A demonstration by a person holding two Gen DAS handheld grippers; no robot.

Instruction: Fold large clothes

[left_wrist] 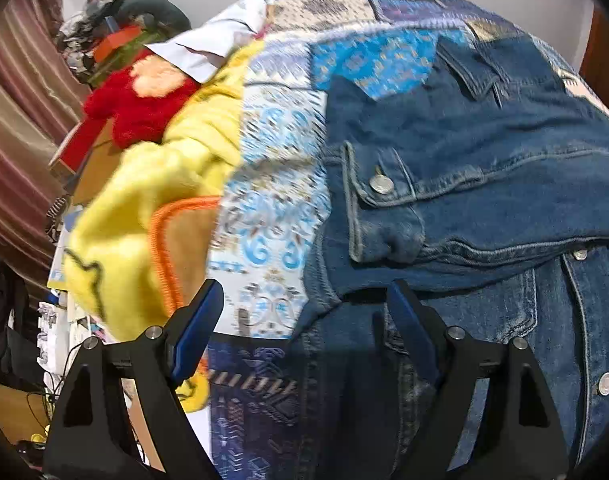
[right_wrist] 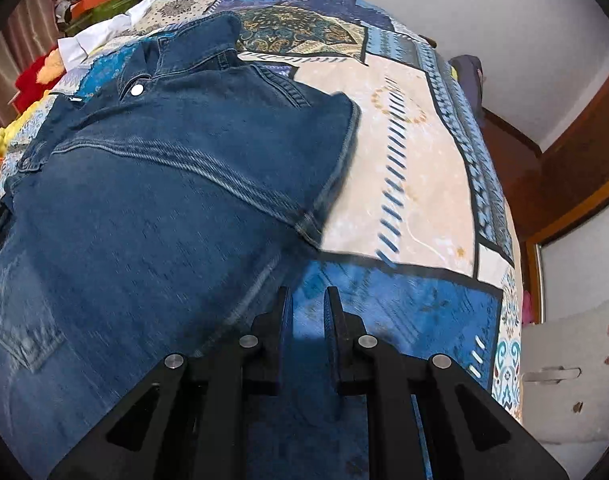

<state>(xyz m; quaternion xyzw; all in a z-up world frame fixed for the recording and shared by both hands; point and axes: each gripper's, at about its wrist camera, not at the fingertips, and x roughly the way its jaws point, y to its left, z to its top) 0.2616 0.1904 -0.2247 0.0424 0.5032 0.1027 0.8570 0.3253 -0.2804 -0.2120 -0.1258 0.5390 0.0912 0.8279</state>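
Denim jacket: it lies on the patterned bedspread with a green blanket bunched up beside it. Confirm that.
Not quite. The denim jacket does lie on the patterned bedspread, but the blanket bunched up beside it is yellow, not green, as the left wrist view shows.

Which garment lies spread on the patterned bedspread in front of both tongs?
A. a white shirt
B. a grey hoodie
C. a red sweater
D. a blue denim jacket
D: the denim jacket, with metal snap buttons and a chest pocket flap, lies across the patterned bedspread.

Patchwork bedspread (right_wrist: pixel 416 168) carries denim jacket (right_wrist: pixel 164 200), yellow blanket (left_wrist: pixel 176 152), possibly plush.
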